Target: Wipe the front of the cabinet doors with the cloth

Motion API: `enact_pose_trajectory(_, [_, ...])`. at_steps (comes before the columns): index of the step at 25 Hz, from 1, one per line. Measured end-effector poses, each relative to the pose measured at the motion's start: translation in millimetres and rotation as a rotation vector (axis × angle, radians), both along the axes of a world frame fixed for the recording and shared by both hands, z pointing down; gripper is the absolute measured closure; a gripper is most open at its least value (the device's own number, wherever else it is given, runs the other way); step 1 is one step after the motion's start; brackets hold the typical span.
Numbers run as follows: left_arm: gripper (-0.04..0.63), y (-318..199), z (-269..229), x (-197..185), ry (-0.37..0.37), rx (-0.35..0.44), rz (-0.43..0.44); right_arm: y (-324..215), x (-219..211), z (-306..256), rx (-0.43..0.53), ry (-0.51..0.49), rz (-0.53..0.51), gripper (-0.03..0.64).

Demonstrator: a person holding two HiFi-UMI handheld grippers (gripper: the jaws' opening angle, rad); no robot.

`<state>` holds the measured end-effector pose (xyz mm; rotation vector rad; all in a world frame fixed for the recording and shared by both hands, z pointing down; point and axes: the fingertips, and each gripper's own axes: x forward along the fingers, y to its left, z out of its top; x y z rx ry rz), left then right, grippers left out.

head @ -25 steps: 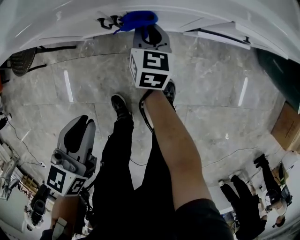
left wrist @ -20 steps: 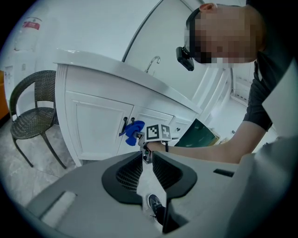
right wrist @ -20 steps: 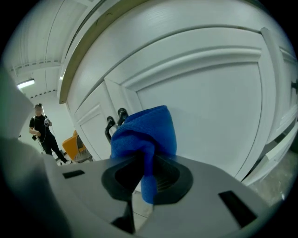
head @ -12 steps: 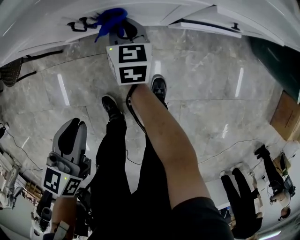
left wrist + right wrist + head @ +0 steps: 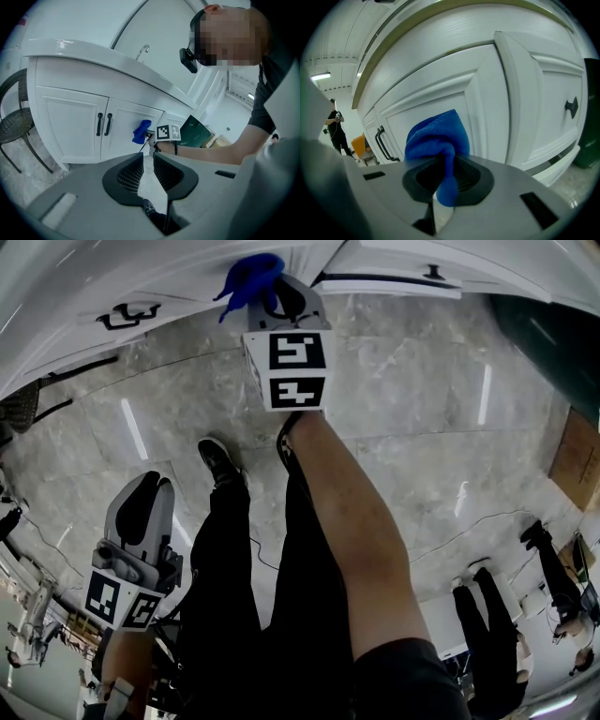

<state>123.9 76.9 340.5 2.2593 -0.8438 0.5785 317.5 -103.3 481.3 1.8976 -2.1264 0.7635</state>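
A blue cloth is pressed against the white cabinet door at the top of the head view. My right gripper is shut on it. In the right gripper view the cloth bunches out of the right gripper and touches the door panel. It sits to the right of the pair of black handles. My left gripper hangs low at the left, away from the cabinet. In its own view the left gripper holds nothing, with only a thin gap between the jaws. That view also shows the cloth and the doors.
A dark wicker chair stands left of the cabinet. A further door with a black handle lies to the right, beside a dark green object. The person's legs and shoes are on the marble floor. Other people stand at lower right.
The right gripper has carried the cloth to the right along the door, further from the pair of black handles. The left gripper has hardly moved.
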Motion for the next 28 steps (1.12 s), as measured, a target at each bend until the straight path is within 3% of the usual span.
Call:
enact_pose_trajectory(6, [0.528,6,8,14,-0.018,-0.002,0.017,12,34,4,0.0,0.033,0.016,0.575])
enact_pose_trajectory(13, [0.528,11,8,-1,-0.002,-0.012,0.006,24,62,17,-0.034,0.038,0.149,0.575])
enact_pose_trajectory(18, [0.528,12,10,-32,0.004,-0.017,-0.032,8,19,29,-0.052,0.055,0.089,0.575])
enact_pose_trajectory(28, [0.528,-6,21,-93,0.006,-0.024,-0.099,-21,-116,49,-0.075,0.006,-0.077,0.575])
